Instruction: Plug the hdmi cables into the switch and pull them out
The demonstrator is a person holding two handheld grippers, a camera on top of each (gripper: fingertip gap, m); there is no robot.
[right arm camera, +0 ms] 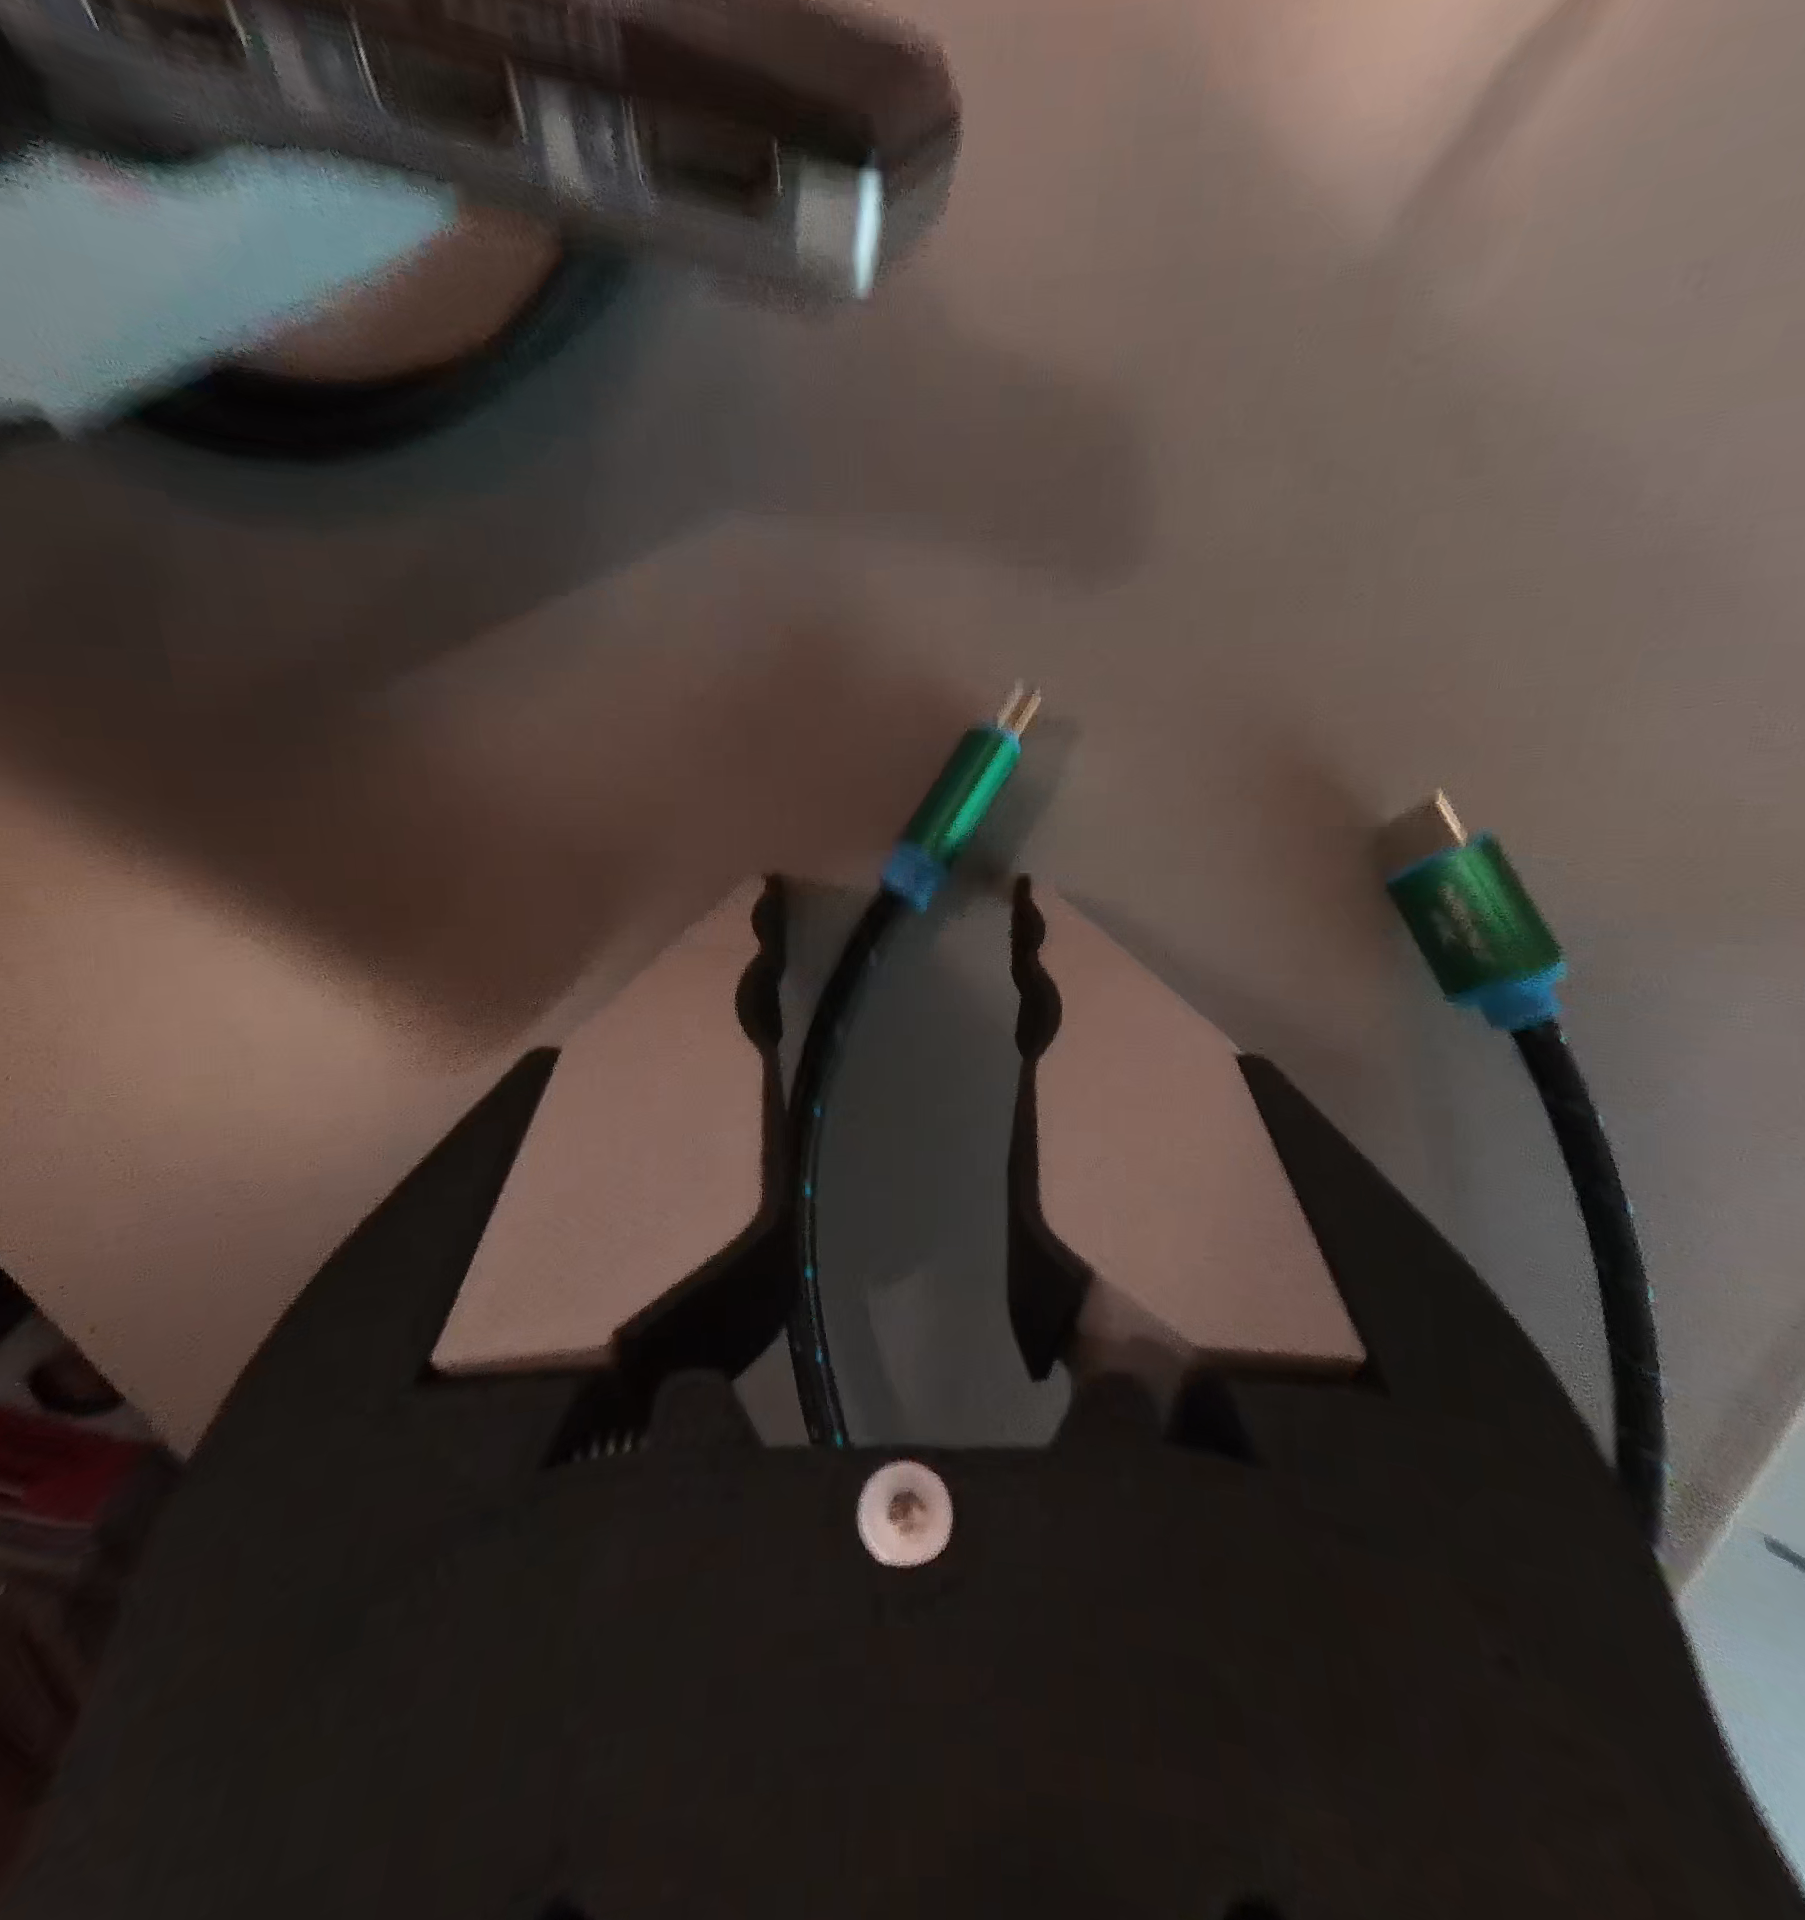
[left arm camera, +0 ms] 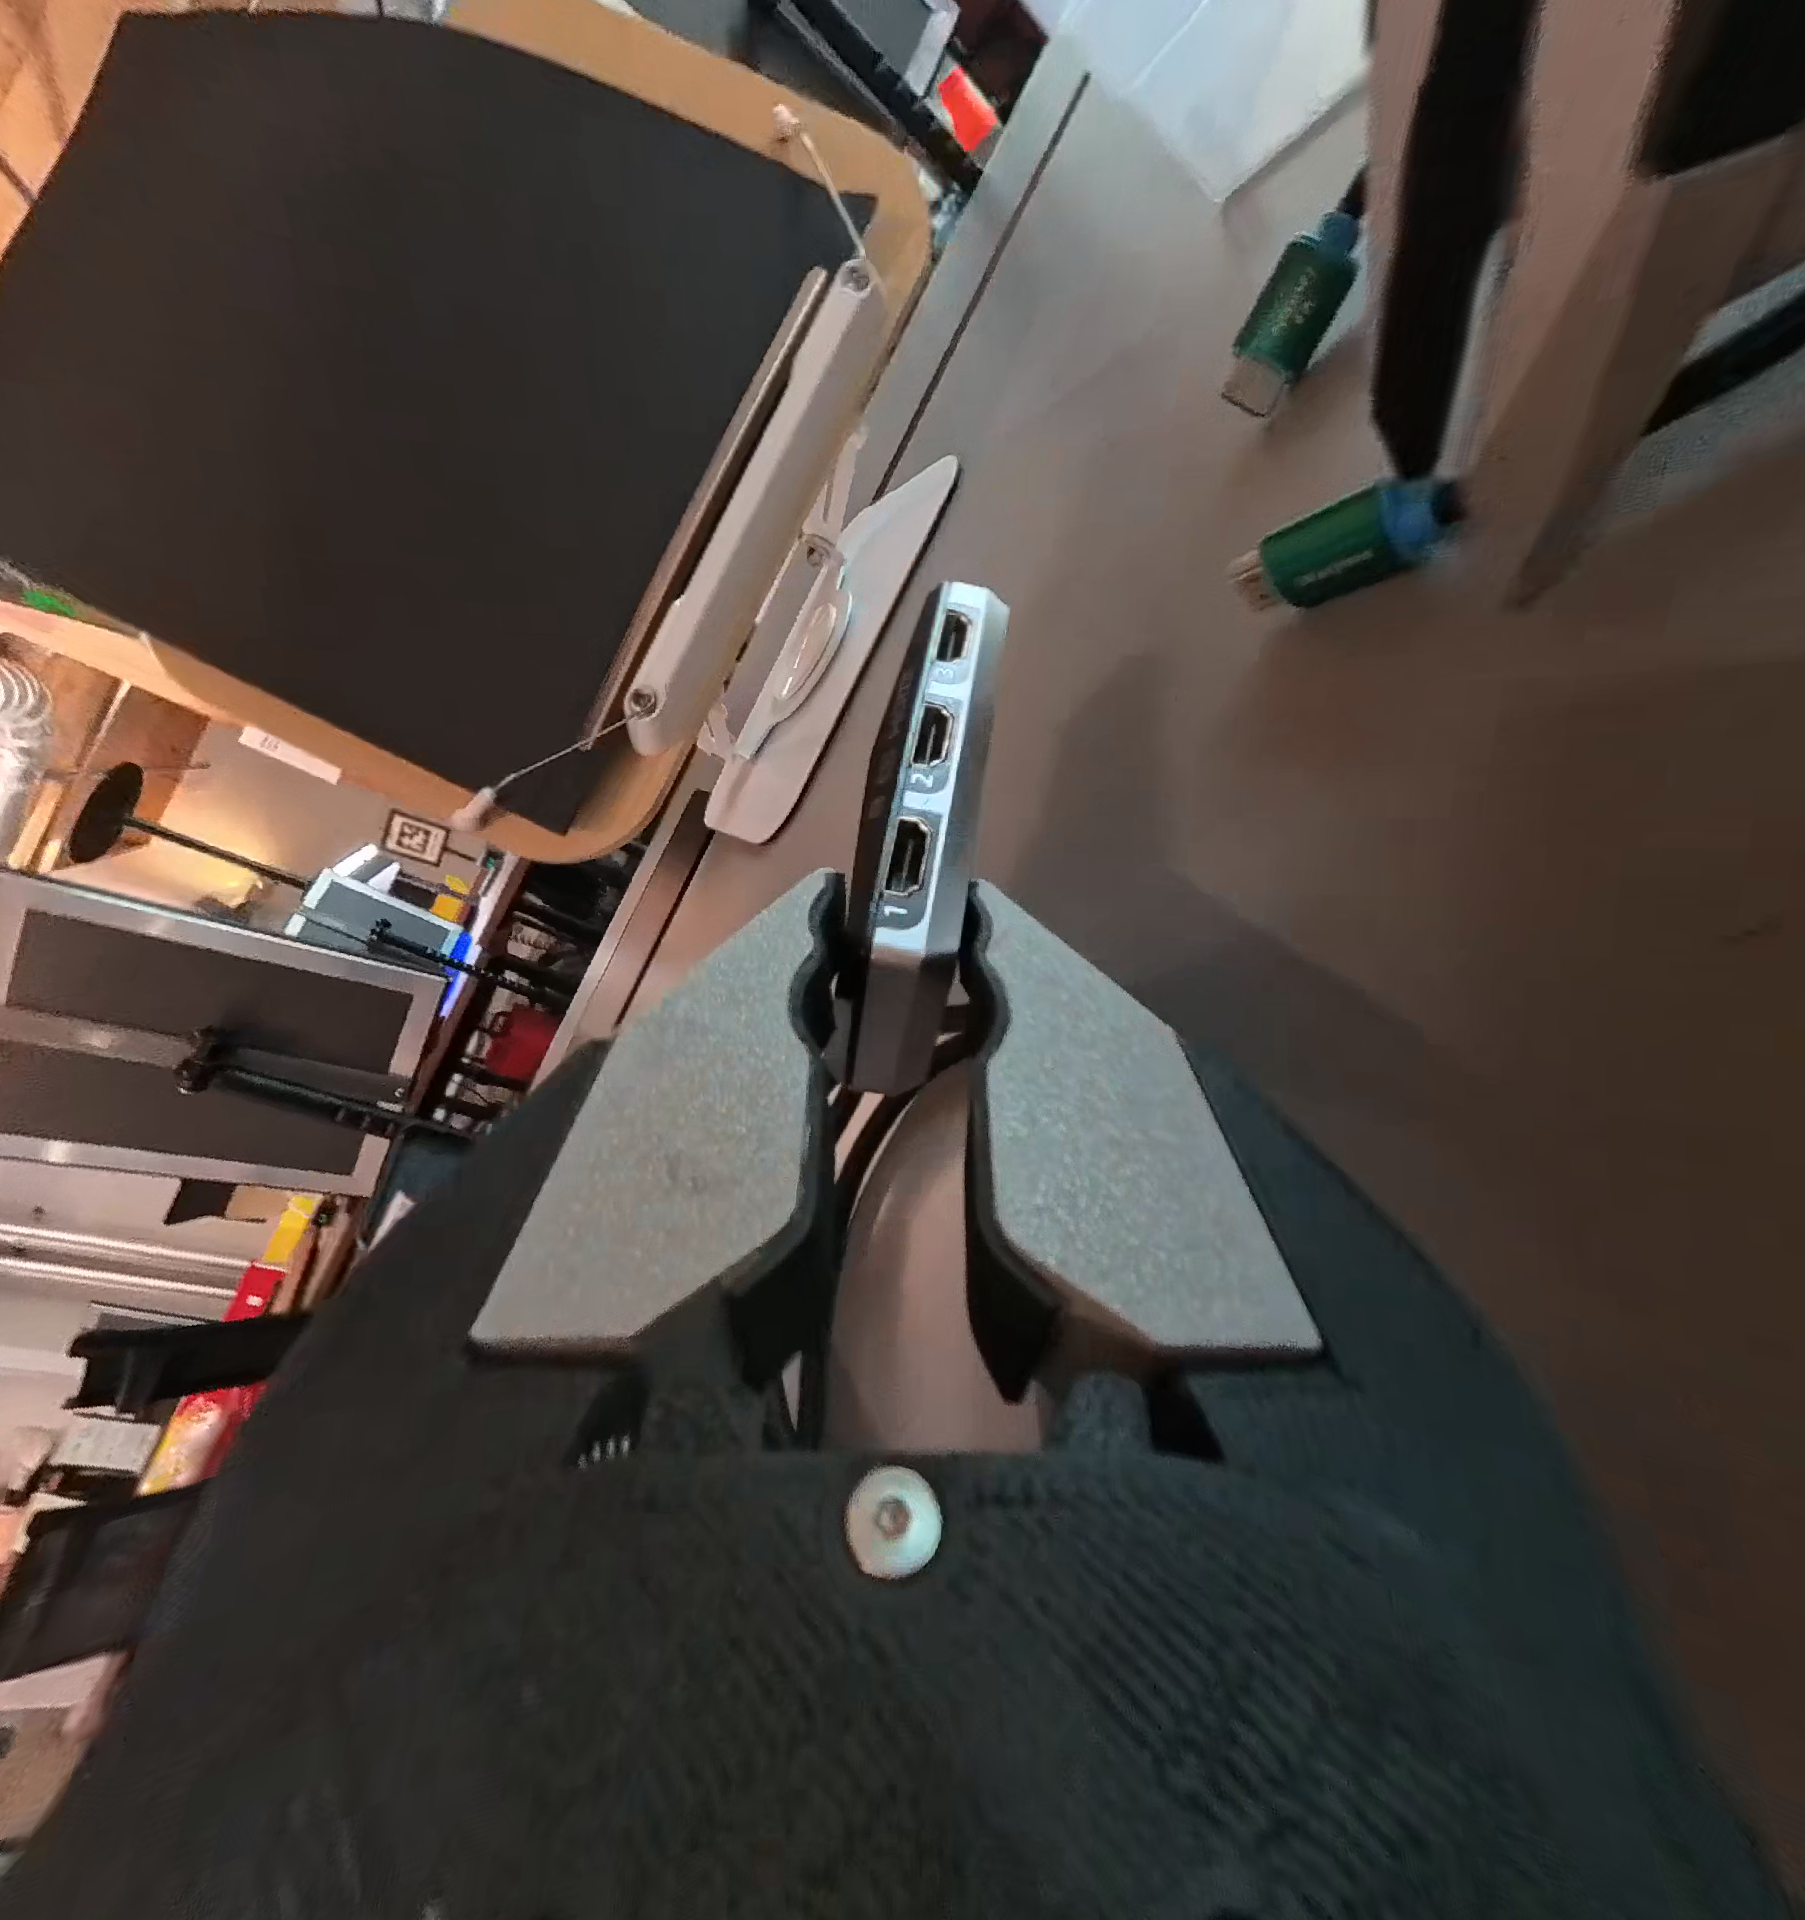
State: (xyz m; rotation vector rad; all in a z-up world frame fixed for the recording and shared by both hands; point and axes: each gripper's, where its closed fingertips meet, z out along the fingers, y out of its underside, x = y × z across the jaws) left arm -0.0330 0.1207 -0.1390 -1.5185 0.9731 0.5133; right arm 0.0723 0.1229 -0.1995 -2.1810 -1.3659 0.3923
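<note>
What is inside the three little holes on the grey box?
The flat grey switch box, clamped by the left gripper, has three empty ports: no plug inside. Deeper inside is too dark to see.

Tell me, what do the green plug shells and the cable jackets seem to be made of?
The green plug shells look like anodised metal: a smooth, satin sheen. The black cable jackets look like braided fabric: a woven texture with blue flecks. Blur leaves both uncertain.
</note>
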